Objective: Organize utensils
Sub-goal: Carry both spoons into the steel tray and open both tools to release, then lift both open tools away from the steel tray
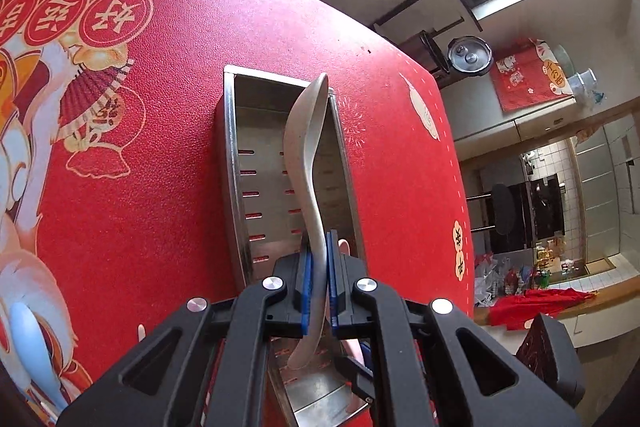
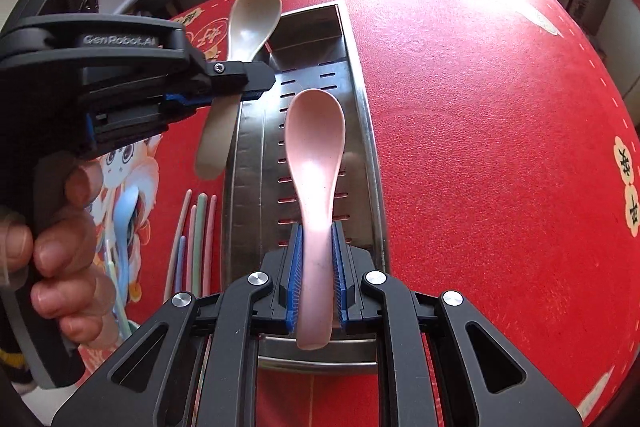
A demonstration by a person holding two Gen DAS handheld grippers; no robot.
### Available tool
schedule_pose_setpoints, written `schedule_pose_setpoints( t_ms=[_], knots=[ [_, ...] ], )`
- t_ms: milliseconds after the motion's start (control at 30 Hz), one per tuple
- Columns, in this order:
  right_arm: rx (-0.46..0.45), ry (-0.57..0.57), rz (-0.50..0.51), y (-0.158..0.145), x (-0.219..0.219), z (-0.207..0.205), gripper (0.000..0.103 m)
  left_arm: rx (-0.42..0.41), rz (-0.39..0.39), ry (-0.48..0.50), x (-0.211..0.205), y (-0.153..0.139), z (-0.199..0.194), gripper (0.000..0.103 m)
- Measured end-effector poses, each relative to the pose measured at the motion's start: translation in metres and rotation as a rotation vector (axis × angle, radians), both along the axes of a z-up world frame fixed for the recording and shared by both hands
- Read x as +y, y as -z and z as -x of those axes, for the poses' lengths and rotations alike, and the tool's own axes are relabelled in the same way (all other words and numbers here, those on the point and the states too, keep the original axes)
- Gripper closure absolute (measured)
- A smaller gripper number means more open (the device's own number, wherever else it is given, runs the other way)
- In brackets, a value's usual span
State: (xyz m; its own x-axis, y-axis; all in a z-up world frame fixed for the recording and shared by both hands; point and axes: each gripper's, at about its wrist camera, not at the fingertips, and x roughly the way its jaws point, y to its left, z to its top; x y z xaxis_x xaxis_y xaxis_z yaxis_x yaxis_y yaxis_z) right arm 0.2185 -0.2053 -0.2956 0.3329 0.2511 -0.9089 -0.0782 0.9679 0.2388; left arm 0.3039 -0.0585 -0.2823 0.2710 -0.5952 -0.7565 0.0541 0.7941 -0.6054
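Both spoons are in hand over the steel tray (image 2: pixel 368 131), which runs up the centre of the frame on the red tablecloth (image 2: pixel 480 147). The left gripper (image 1: pixel 318 267) is clenched on the beige spoon (image 1: pixel 308 131), the right gripper (image 2: pixel 318 267) on the pink spoon (image 2: pixel 316 155), bowl pointing away. This looks like the placing step: next, lower each spoon inside the rim, then release. Chopsticks (image 2: pixel 196 239) wait at lower left.

"genrobot.ai" in raised letters on left gripper (image 2: pixel 256 83) body, upper left of right wrist view; tablecloth (image 2: pixel 480 107) chars unreadable.
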Motion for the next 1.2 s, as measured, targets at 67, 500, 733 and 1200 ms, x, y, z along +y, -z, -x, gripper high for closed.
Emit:
schedule_pose_setpoints(
  t_ms=[67,500,733,1200],
  knots=[
    [0.008,0.0,0.007,0.002,0.001,-0.002,0.089,0.016,-0.005,-0.004,-0.003,0.005,-0.007,0.096],
    [0.022,0.046,-0.014,0.005,-0.001,-0.007,0.087,-0.008,-0.035,-0.013,-0.004,0.0,-0.018,0.069],
    [-0.065,0.122,-0.048,-0.028,-0.009,0.014,0.036,-0.17,-0.128,0.029,0.021,-0.053,0.009,0.026],
    [-0.183,0.13,-0.08,-0.053,0.009,0.067,0.016,-0.282,-0.342,-0.075,0.119,-0.083,0.132,0.006]
  ],
)
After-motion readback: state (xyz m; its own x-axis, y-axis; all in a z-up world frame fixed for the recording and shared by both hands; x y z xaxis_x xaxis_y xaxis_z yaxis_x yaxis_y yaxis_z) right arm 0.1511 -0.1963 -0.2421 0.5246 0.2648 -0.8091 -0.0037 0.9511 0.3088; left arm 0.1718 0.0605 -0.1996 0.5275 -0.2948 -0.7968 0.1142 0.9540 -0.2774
